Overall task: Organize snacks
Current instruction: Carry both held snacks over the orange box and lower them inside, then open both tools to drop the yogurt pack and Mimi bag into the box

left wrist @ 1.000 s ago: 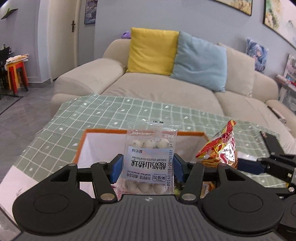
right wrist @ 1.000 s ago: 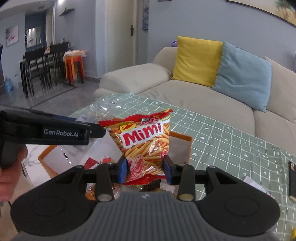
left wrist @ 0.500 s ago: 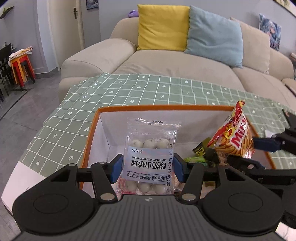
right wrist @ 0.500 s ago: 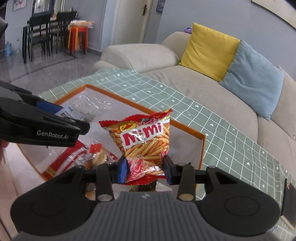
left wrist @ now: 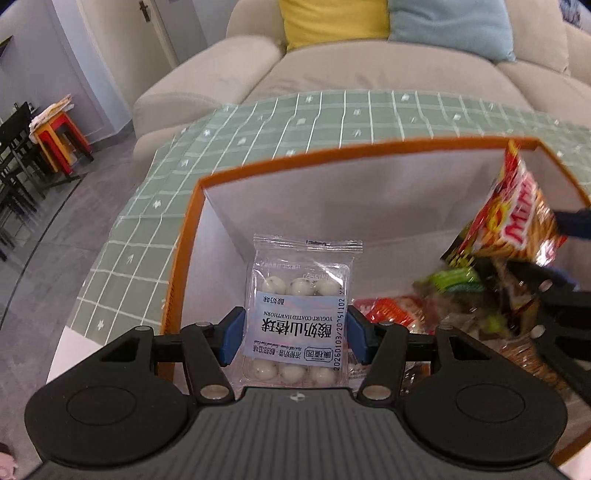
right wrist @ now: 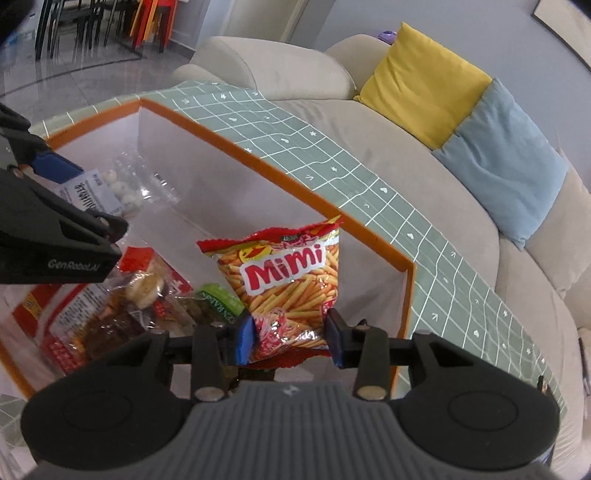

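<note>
left gripper [left wrist: 295, 334] clamps hawthorn pack [left wrist: 301, 314], right gripper [right wrist: 290, 334] clamps mimi bag [right wrist: 288, 284] over box [right wrist: 280, 175].

Premises are presenting as a private home, living room area. A beige sectional sofa [right wrist: 373, 122] is occupying the space just beyond the far edge of the counter [left wrist: 332, 118], with a yellow cushion [right wrist: 421, 81] and a light blue cushion [right wrist: 506, 158] leaning side by side against its back. The counter is wearing a green grid-patterned cloth. Grey floor tiles [left wrist: 44, 236] are running off to the left, where dark dining chairs [left wrist: 14, 147] and a red and yellow stool [left wrist: 59, 136] are standing near a pale wall. A closed interior door [left wrist: 155, 22] is showing at the rear.
</note>
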`<move>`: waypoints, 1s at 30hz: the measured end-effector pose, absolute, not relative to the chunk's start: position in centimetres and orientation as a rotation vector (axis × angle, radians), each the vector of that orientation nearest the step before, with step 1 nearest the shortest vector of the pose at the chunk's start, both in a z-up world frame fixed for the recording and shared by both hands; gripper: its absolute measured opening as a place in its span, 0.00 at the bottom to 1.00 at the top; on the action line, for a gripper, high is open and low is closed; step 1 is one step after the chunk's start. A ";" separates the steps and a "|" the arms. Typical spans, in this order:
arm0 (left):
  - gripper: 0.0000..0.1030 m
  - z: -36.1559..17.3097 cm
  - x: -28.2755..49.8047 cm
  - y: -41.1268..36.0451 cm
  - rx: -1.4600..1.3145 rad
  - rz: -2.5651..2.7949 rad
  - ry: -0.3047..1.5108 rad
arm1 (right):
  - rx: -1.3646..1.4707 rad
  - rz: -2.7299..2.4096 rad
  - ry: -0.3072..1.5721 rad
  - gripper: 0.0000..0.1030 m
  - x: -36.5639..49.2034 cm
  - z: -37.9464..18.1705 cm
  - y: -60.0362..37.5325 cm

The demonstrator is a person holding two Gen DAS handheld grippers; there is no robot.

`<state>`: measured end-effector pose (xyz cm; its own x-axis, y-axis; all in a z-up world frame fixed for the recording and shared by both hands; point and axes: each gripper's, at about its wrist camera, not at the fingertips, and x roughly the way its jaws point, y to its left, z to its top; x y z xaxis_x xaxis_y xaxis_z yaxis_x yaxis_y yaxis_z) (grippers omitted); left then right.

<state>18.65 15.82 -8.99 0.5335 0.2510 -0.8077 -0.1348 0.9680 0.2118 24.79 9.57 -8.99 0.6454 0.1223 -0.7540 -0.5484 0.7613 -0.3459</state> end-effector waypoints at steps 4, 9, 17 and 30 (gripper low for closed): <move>0.66 -9.4 18.7 15.8 0.133 0.241 0.994 | -0.601 0.411 0.781 0.37 25.0 -9.1 9.5; 0.68 -9.3 18.5 16.0 0.125 0.231 0.987 | -0.578 0.417 0.771 0.39 24.8 -8.8 9.1; 0.73 -8.1 17.8 15.6 0.143 0.225 0.932 | -0.551 0.414 0.756 0.60 24.2 -7.7 8.7; 0.77 -4.2 15.4 15.1 0.100 0.209 0.803 | -0.387 0.427 0.735 0.84 21.5 -3.9 5.3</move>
<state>15.41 15.06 -4.15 0.6751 0.2233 -0.7031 -0.1473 0.9747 0.1680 21.48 5.25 -3.88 0.6640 0.2355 -0.7096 -0.5001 0.8454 -0.1874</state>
